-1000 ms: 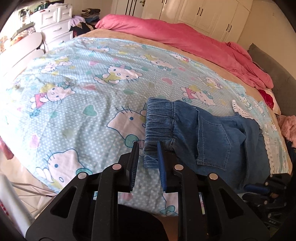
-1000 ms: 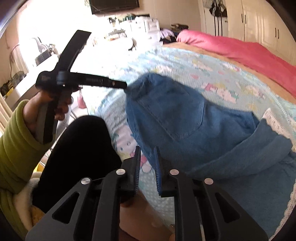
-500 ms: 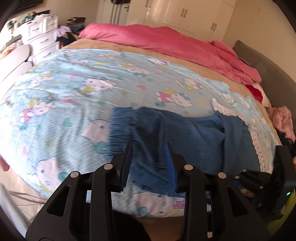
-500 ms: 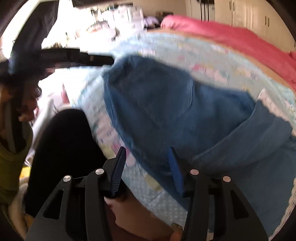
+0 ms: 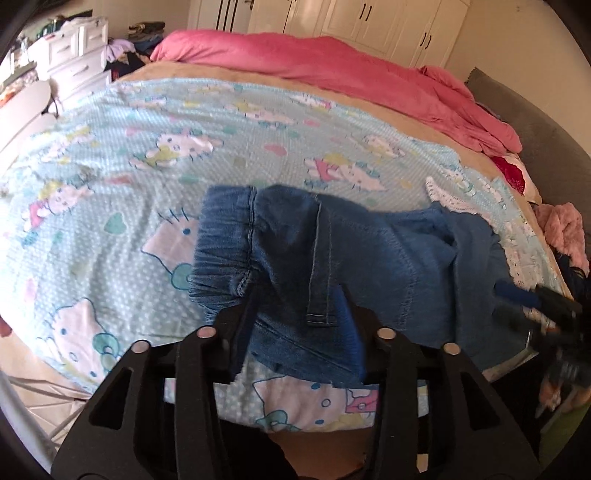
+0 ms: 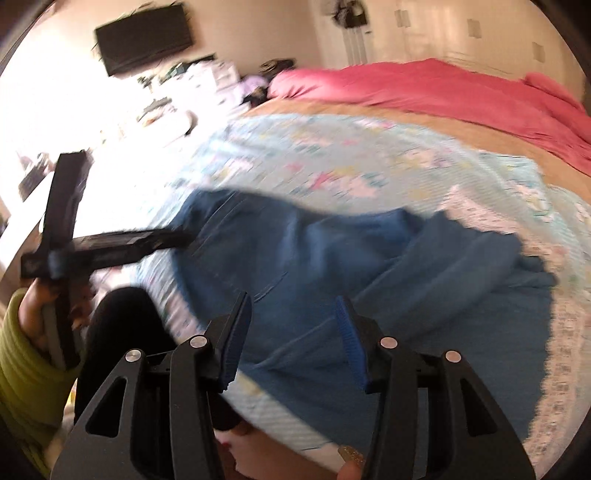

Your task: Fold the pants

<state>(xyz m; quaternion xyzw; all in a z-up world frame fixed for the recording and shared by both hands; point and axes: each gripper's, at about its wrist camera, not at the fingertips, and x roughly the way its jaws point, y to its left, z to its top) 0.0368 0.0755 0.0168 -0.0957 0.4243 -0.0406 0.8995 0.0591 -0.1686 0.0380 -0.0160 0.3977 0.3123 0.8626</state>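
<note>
Blue denim pants (image 5: 369,251) lie folded on the cartoon-cat sheet (image 5: 147,147), elastic waistband to the left. My left gripper (image 5: 299,325) hovers over their near edge. Its jaws are opening; denim lies under the gap and neither pad presses on it. My right gripper (image 6: 293,332) stands open above the pants (image 6: 314,258), nothing pinched. In the right wrist view a hand in a green sleeve (image 6: 22,369) carries the left gripper (image 6: 184,236), its tip at the waistband end. The right gripper (image 5: 509,291) shows blurred at the pants' right end.
A pink duvet (image 5: 332,66) is heaped along the far side of the bed. White drawers (image 5: 74,55) stand at the far left, wardrobes (image 5: 369,18) behind. A pink fluffy item (image 5: 561,229) lies at the right edge. A dark screen (image 6: 144,37) hangs on the wall.
Both grippers stood nearly shut at the pants' near edge; both have spread their jaws. The left has slid right along the pants, and the right has rolled and drawn away.
</note>
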